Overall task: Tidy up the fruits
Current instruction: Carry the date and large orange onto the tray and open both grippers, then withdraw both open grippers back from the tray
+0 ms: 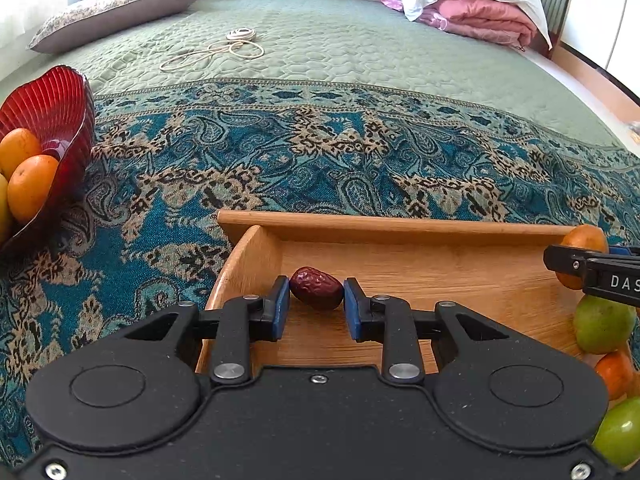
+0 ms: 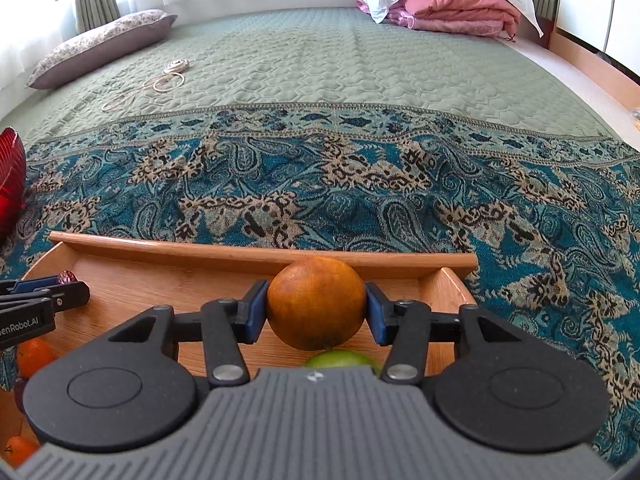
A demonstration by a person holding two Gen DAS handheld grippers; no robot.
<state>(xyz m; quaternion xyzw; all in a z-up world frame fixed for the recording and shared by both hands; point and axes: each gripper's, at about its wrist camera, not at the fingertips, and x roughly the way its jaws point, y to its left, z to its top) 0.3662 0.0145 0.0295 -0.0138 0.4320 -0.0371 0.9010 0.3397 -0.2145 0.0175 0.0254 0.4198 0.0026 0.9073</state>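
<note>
My left gripper [image 1: 316, 303] is shut on a dark red date [image 1: 316, 288] over the left end of a wooden tray [image 1: 384, 225]. My right gripper [image 2: 316, 312] is shut on an orange [image 2: 316, 307] over the tray's right end [image 2: 256, 251]; that orange also shows in the left wrist view [image 1: 584, 240]. A red glass bowl [image 1: 56, 104] at the left holds two oranges [image 1: 30, 188]. Green fruits [image 1: 602, 324] and another orange [image 1: 614, 372] lie in the tray at the right. A green fruit [image 2: 340, 359] lies under the held orange.
The tray and bowl stand on a bed with a blue paisley cloth [image 1: 320, 152] over a green quilt [image 1: 320, 36]. A white cable [image 1: 224, 50], a pillow [image 1: 116, 12] and folded pink bedding [image 1: 480, 16] lie at the far end.
</note>
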